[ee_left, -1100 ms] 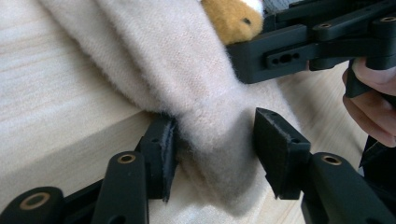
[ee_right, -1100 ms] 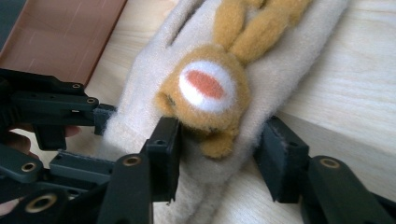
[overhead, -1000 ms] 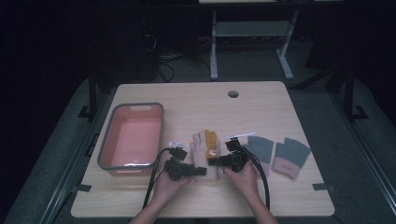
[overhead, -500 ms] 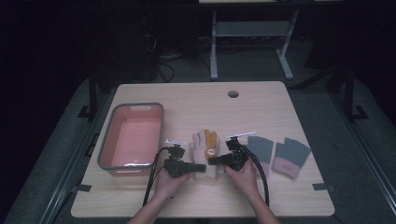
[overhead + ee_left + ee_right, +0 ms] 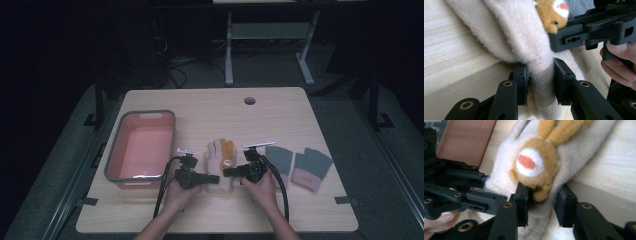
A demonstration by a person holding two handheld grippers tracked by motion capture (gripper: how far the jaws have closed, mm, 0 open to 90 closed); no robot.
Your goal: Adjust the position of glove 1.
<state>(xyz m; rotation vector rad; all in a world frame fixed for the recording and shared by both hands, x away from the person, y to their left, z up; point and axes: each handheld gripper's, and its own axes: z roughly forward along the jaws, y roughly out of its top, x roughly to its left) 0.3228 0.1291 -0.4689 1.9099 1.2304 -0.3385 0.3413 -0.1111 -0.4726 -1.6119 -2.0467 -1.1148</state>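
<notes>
A cream fuzzy glove (image 5: 220, 165) with an orange animal face lies mid-table, cuff toward me. My left gripper (image 5: 209, 177) comes at its left side. In the left gripper view the left gripper (image 5: 540, 77) has closed its jaws, and they pinch a fold of the glove (image 5: 511, 30). My right gripper (image 5: 229, 172) meets the glove from the right. Its jaws have just been opening. In the right gripper view the right gripper (image 5: 541, 202) has the glove (image 5: 579, 152) loose between its jaws, with a dark gap at one pad.
A pink tub with a grey rim (image 5: 112, 165) stands left of the glove. Two grey gloves with pink cuffs (image 5: 279, 159) (image 5: 310, 167) lie to the right. A round cable hole (image 5: 249, 100) is at the table's far side.
</notes>
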